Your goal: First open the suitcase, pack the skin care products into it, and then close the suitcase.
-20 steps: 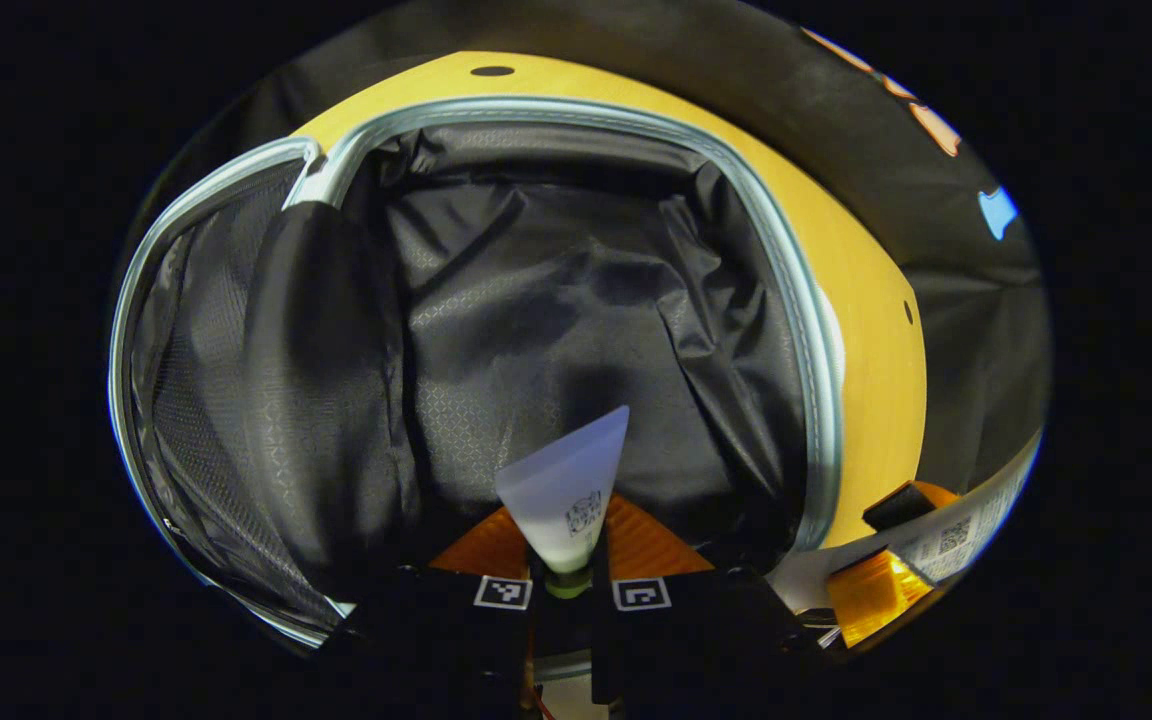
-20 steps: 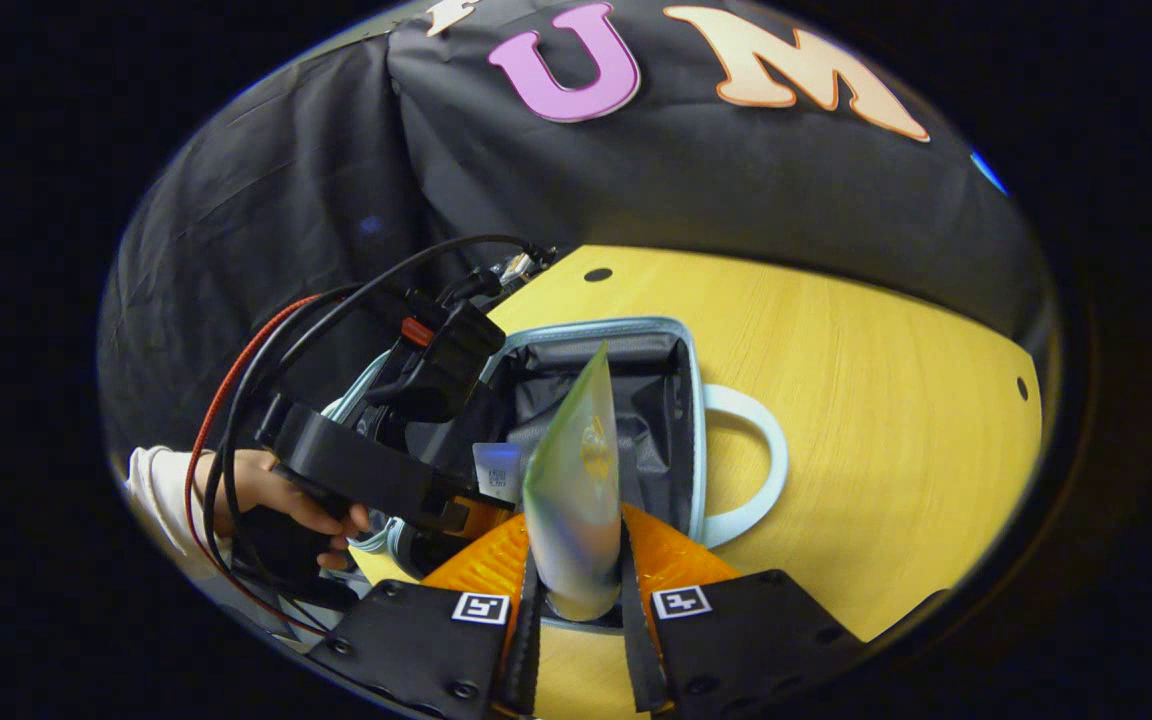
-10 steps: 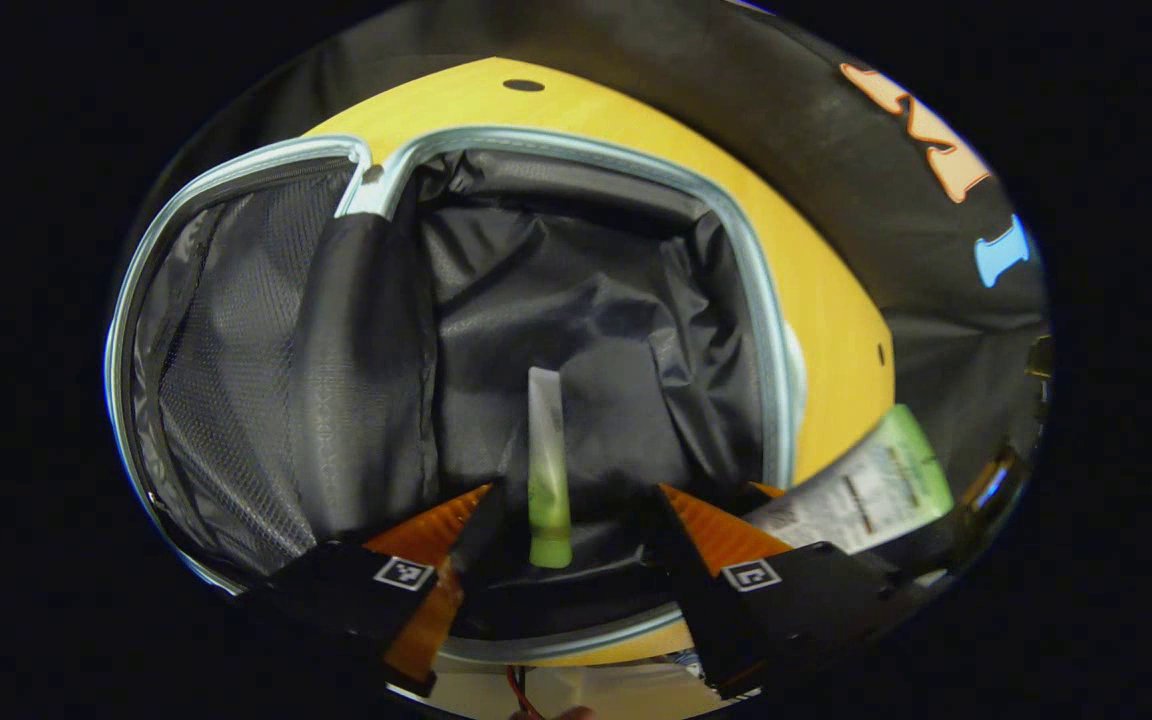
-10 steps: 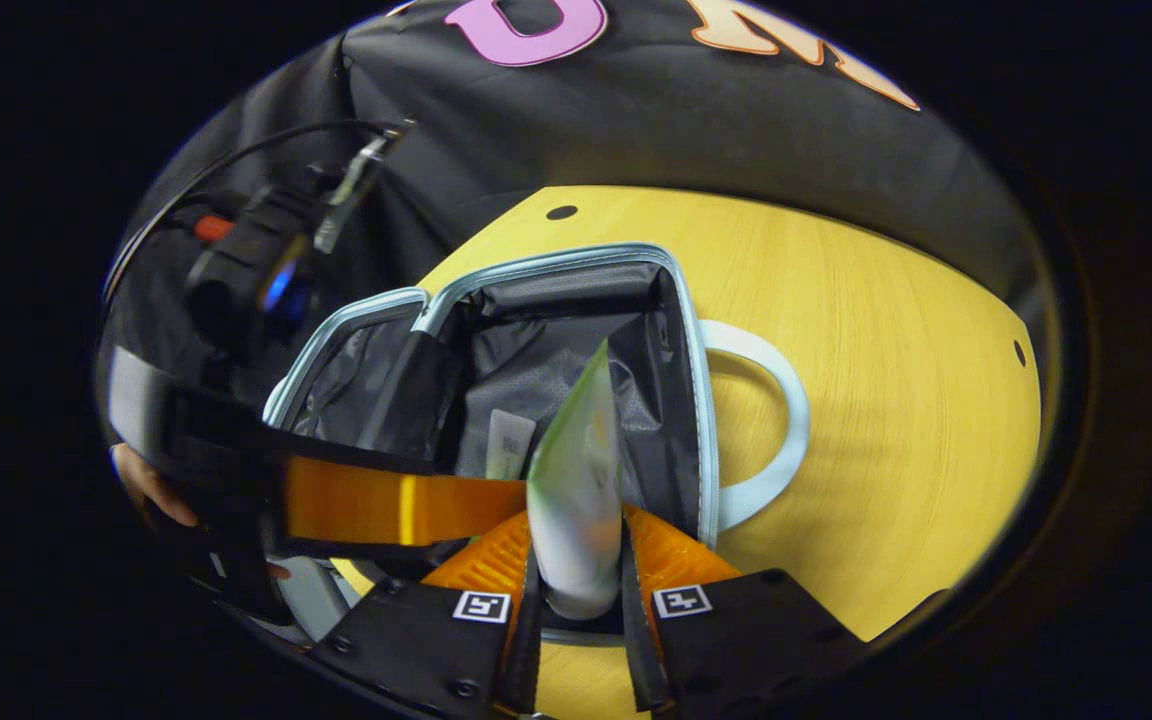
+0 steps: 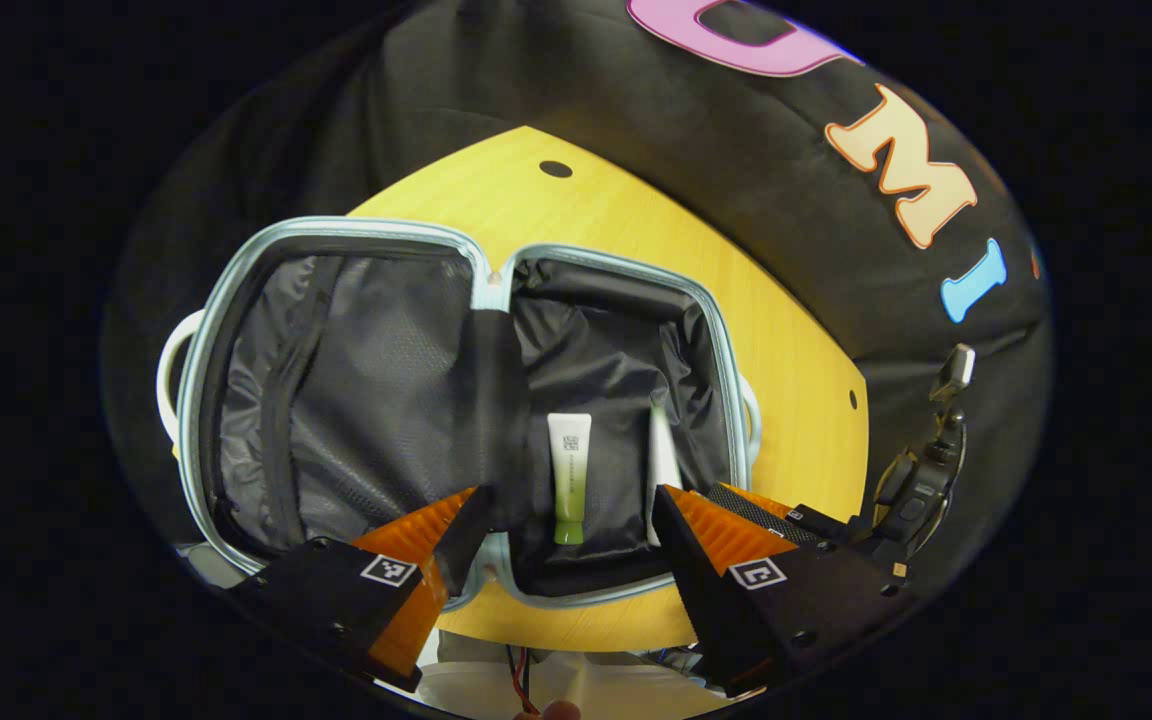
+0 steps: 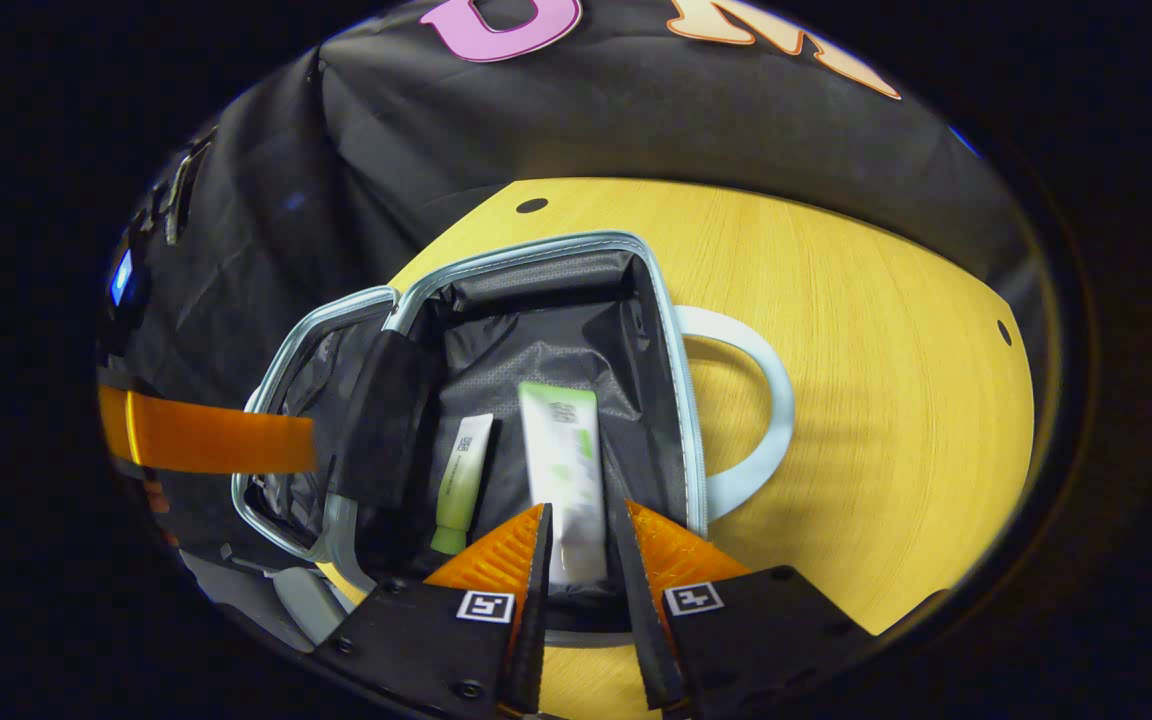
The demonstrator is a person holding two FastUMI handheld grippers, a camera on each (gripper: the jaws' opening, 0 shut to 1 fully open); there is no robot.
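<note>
Lying open on the tabletop (image 6: 886, 400), the suitcase (image 5: 356, 380) now holds both tubes: a wide tube (image 6: 566, 470) beside a slim tube (image 5: 569, 475). Our left hand-held gripper (image 5: 566, 520) hangs with fingers apart, empty. Our right hand-held gripper (image 6: 581, 540) has its fingers slightly parted round the wide tube, apparently letting go. Closing carelessly, we judge loose lining could snag the zipper.
</note>
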